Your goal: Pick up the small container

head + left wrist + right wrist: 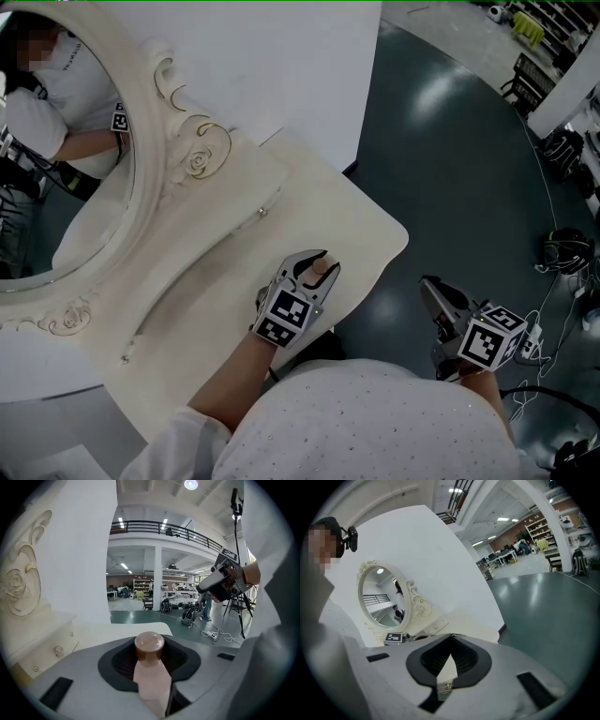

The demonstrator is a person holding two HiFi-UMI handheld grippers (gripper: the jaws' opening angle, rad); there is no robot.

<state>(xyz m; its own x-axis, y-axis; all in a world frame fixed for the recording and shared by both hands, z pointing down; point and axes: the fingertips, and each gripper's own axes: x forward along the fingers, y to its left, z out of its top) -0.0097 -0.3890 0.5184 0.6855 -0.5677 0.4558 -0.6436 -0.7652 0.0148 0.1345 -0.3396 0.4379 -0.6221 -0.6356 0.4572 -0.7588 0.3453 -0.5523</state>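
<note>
Left gripper (315,265) partway closed, clamped on the small container (149,645), a pale pink bottle with a brown cap, held above the dressing table (367,225) near its front edge. Right gripper (428,284) pinched shut and empty, off the table's rounded corner over open floor (450,169). Bottle's base hidden between the jaws.

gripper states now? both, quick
Left gripper: closed on the small pale pink bottle with a round brown cap.
Right gripper: closed, empty.
</note>
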